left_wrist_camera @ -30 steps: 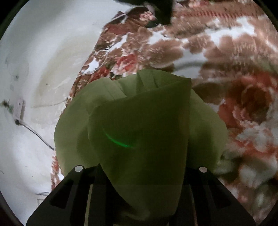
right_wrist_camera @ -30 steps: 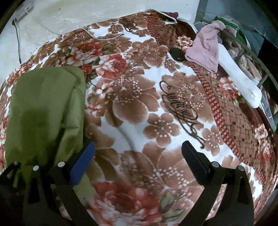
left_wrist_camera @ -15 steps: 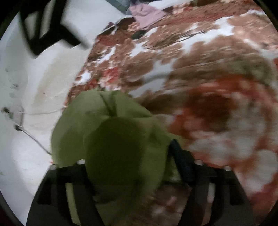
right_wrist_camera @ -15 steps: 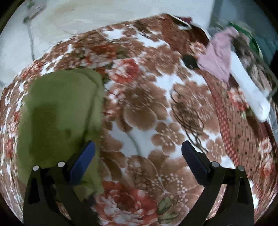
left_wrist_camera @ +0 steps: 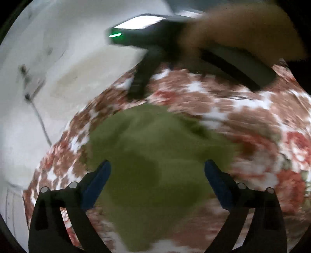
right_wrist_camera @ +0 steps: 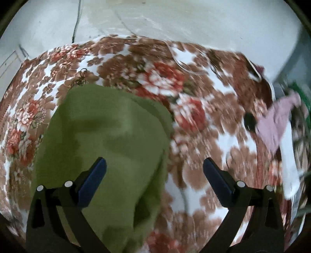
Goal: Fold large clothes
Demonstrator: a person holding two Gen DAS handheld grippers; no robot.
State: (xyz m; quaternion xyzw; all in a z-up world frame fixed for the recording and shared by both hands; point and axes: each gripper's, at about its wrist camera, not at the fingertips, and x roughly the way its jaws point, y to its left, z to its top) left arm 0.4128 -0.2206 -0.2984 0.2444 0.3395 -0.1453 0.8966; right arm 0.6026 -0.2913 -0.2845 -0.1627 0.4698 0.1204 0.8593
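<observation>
The left gripper (left_wrist_camera: pixel 156 171) is spread wide, its blue pads (left_wrist_camera: pixel 96 184) well apart with nothing between them. Below and ahead of it lies the green cloth (left_wrist_camera: pixel 155 155), bunched into a rounded heap on the floral blanket (left_wrist_camera: pixel 252 120); whether the fingers touch the cloth cannot be told, as the view is blurred.

The right gripper (right_wrist_camera: pixel 154 169) is likewise wide open and holds nothing. Its left pad (right_wrist_camera: pixel 93 181) hangs over the cloth (right_wrist_camera: pixel 108 140), its right pad over bare blanket (right_wrist_camera: pixel 194 136). Here the cloth sits left of centre, folded over itself with a soft ridge down its right edge.

Only the left wrist view shows the other gripper from outside: a dark body with a green light (left_wrist_camera: pixel 114 35), blurred, above the far edge of the cloth, and a hand (left_wrist_camera: pixel 243 33) gripping it at the top right. It also shows a wall socket (left_wrist_camera: pixel 31 87) with a cable running down.

Only the right wrist view shows the far right side of the blanket: a pink garment (right_wrist_camera: pixel 276 124), a small black thing (right_wrist_camera: pixel 249 121) just beside it, a white bar (right_wrist_camera: pixel 289 165) along the edge, and a thin wire (right_wrist_camera: pixel 175 56) lying across the far part. The pale wall (right_wrist_camera: pixel 175 17) rises behind.
</observation>
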